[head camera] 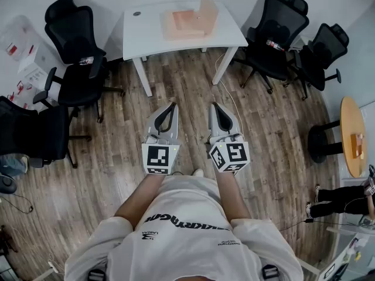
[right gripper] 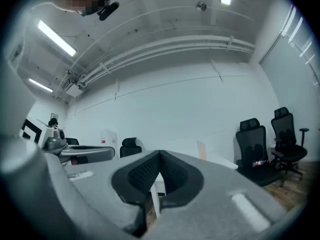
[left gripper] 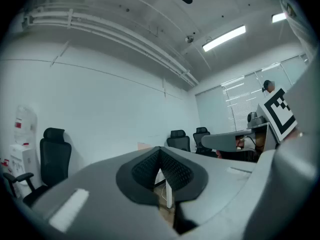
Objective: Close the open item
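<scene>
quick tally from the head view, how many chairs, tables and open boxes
black office chairs: 4
tables: 2
open box: 1
total: 7

Person wears a white short-sleeved shirt (head camera: 187,239) with black lettering (head camera: 186,220). Left gripper (head camera: 171,106) and right gripper (head camera: 215,106): grey tapered bodies, black ribbed pads (left gripper: 175,171), white cubes (head camera: 159,158) with black square markers.
</scene>
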A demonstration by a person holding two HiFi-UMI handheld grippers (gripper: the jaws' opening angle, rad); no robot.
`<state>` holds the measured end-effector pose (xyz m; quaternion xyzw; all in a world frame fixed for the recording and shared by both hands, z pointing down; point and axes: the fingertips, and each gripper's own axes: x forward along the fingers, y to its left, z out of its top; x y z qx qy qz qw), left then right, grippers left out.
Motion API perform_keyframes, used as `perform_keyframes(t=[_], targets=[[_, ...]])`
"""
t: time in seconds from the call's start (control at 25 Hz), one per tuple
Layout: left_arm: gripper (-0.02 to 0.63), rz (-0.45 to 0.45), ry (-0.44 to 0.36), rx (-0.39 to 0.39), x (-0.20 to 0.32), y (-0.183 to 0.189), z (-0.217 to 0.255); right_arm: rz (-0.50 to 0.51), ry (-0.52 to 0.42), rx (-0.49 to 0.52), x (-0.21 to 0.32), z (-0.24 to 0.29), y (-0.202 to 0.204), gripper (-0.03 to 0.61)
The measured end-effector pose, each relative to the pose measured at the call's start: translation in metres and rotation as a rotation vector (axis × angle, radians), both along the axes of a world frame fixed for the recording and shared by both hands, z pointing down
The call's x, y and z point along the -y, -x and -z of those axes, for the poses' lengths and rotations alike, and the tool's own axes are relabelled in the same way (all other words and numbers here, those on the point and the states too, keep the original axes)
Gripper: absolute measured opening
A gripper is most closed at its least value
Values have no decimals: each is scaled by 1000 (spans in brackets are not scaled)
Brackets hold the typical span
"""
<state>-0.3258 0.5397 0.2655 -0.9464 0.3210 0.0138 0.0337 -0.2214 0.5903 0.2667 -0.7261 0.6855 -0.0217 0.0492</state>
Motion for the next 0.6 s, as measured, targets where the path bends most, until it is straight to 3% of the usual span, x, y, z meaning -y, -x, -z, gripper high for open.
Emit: perform_keyframes(t=[0.36,0.6], targets=[[5,36,21,19,-23,-43,-12,-7,-11,14,-20,1,-52,-2],[5,53,31,9,-33,-74,-14,46,-10,-1,-22,-3,-77,-2]])
